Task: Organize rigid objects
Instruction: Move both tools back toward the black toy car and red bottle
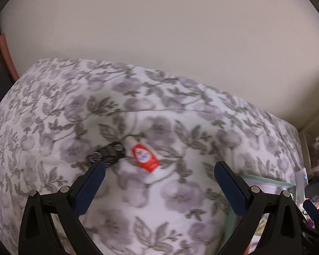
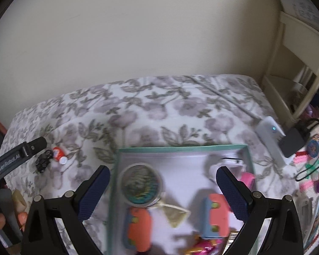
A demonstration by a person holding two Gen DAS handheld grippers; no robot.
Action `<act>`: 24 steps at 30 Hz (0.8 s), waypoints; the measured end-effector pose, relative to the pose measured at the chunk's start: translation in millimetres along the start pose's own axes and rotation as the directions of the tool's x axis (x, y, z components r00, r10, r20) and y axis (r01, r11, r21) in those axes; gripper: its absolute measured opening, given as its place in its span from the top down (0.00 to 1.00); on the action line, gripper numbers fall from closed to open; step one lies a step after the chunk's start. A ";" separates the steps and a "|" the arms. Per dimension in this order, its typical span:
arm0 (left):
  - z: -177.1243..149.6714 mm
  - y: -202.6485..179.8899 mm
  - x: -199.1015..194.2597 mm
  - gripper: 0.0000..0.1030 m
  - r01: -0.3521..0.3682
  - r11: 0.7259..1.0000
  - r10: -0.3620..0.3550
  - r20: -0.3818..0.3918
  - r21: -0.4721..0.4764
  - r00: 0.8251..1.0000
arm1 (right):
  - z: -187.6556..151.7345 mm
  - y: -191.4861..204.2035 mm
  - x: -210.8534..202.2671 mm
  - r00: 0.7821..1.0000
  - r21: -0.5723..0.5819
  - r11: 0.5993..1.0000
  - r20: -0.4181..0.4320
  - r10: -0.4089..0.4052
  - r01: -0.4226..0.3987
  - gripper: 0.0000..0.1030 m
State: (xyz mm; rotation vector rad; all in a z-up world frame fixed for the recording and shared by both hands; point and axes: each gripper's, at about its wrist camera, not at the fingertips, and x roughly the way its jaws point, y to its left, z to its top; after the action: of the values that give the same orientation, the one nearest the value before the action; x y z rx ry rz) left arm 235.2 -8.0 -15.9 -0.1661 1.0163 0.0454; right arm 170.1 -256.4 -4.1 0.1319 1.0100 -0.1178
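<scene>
A small white bottle with a red label [image 1: 145, 157] lies on the floral bedspread [image 1: 53, 116], next to a small black toy car [image 1: 108, 153]. My left gripper [image 1: 159, 172] is open and empty, just short of both; its left finger tip nearly touches the car. In the right wrist view the bottle [image 2: 60, 155] and the car [image 2: 43, 162] lie at the left, with the left gripper's finger [image 2: 35, 145] beside them. My right gripper [image 2: 162, 177] is open and empty above a teal-rimmed white box [image 2: 180, 148] holding a round tin [image 2: 140, 184], two orange toy cars [image 2: 138, 229] and other toys.
A white power strip [image 2: 271, 138] with a black plug lies at the bed's right edge, with colourful toys [image 2: 314, 170] beyond it. A cream wall stands behind the bed. A cream shelf unit [image 2: 297, 63] stands at the right.
</scene>
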 end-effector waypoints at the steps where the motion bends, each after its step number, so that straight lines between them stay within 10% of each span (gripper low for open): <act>1: 0.7 7.1 1.2 0.01 -0.005 1.000 0.005 -0.008 -0.013 1.000 | -0.4 5.4 0.8 1.000 -0.006 1.000 -0.002 0.009 -0.009 0.01; 24: 4.0 112.0 29.8 0.01 0.003 0.980 -0.030 -0.137 -0.200 0.990 | -8.7 97.1 22.2 0.990 -0.119 0.983 0.005 0.142 -0.141 0.01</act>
State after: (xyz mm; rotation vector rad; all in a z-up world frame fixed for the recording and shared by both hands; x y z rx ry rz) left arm 241.3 102.0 -52.3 -0.3653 1.1492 0.1225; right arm 190.0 -160.1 -22.2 0.0940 0.9880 0.0712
